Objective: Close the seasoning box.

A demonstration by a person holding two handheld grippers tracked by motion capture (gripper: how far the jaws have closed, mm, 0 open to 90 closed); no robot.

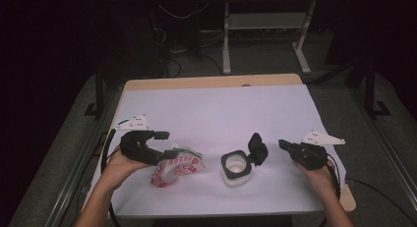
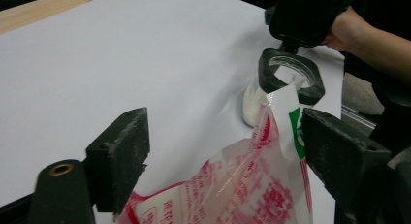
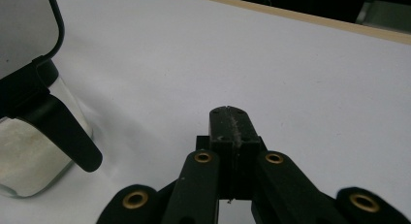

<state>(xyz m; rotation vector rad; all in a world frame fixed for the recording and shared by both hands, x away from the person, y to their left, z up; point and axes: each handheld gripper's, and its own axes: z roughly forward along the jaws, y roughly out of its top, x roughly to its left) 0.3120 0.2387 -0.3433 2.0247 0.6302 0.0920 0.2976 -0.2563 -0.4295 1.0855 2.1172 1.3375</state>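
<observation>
Plastic bag (image 2: 247, 185), clear with red print and a green patch near its top, sits between my left gripper (image 2: 225, 151) jaws; those jaws stand wide apart and I see a gap on the left side between pad and film, while the right pad lies against or just beside the bag's upper edge, I cannot tell which. I read no squeeze on it. From above, the bag (image 1: 174, 169) slumps on the white sheet right at the tips of my left gripper (image 1: 167, 149), its crumpled body spreading toward the middle of the table.

Just past the bag's top corner, beyond my left fingertips, stands the glass jar (image 2: 271, 95) with a black collar around its mouth. White powder or grains lie in its lower part. Its black hinged lid (image 1: 257, 149) is flipped up and leans toward my right side, so the mouth is open.

My right gripper (image 3: 230, 132) has its jaws pressed together with nothing between them, hanging over bare sheet. The jar (image 3: 34, 151) stands to the left of those closed tips, near but not touching, with the white fill showing through the glass. In the high view my right gripper (image 1: 285, 145) points at the raised lid from just beside it.

White sheet (image 1: 216, 109) covers the wooden table (image 1: 211, 81) under everything.
</observation>
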